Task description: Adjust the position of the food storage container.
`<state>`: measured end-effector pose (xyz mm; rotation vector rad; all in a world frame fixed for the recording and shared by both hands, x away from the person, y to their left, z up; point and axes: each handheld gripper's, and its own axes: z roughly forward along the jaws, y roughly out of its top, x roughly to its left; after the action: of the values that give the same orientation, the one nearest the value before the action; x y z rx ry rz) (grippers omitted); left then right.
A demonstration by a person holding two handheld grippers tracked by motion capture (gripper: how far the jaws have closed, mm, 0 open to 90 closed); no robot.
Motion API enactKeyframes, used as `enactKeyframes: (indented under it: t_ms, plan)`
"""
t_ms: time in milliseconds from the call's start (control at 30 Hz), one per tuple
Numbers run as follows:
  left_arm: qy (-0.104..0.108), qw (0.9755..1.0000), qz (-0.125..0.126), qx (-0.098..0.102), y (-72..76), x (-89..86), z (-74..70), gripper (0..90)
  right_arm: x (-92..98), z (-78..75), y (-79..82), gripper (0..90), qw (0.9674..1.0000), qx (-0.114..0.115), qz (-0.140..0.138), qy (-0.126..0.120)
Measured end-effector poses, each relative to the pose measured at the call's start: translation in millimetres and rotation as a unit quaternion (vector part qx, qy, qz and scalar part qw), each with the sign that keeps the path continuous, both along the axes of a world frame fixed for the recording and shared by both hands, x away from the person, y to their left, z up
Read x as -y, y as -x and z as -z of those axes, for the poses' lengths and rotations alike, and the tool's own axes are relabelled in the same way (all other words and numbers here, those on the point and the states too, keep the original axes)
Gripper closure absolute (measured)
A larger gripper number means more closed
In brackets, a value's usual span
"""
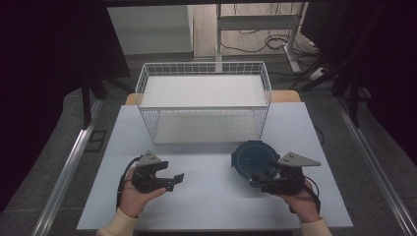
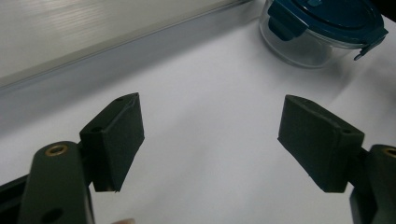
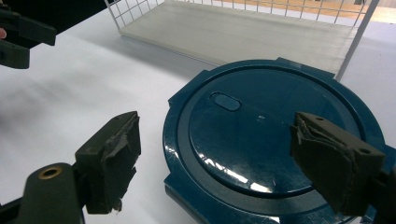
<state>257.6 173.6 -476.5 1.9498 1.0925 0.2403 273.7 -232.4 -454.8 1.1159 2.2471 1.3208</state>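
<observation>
We hold both grippers released; right gripper (image 1: 255,183) crowds the lidded container (image 1: 254,158), might shove it; left gripper (image 1: 178,180) idle.

The high view is lit dimly and evenly from above, with the surroundings lost in near-black. The white table (image 1: 211,191) is rendered greyish. Glare is thrown off the blue lid (image 3: 275,135) in the right gripper view. In the left gripper view the glass container (image 2: 322,30) is softly blurred, and faint shadows are cast.
</observation>
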Motion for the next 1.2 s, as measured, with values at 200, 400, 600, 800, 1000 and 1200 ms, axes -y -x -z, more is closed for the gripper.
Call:
enactKeyframes:
  t_ms: [200, 400, 600, 800, 1000, 1200]
  plan:
    - [0.003, 1.0, -0.001, -0.008, -0.9, -2.1, 1.6, 22.2, 1.8, 1.1, -0.5, 16.4, 1.0, -0.002, 0.001, 0.001]
    - [0.006, 1.0, -0.002, -0.004, 0.8, -2.6, -1.1, 22.1, 1.0, 2.5, -1.7, 17.8, 0.9999, -0.009, -0.013, -0.002]
    - [0.005, 1.0, 0.003, -0.005, 0.9, -1.3, 0.0, 22.2, 1.3, 2.0, -1.7, 17.9, 0.9999, -0.004, -0.01, -0.001]
    - [0.007, 1.0, 0.001, -0.003, 1.6, -1.9, 0.1, 21.8, -0.2, 2.7, -2.0, 16.4, 0.9999, -0.008, -0.001, -0.013]
    - [0.006, 1.0, 0.0, 0.0, 2.2, -1.4, -1.5, 21.7, 5.6, -2.8, -2.9, 19.6, 0.9997, -0.009, 0.013, -0.019]
    - [0.013, 0.9999, 0.001, 0.004, 3.0, -3.9, -3.6, 21.8, 8.2, -11.9, -8.3, 24.3, 0.9996, -0.015, 0.022, -0.007]
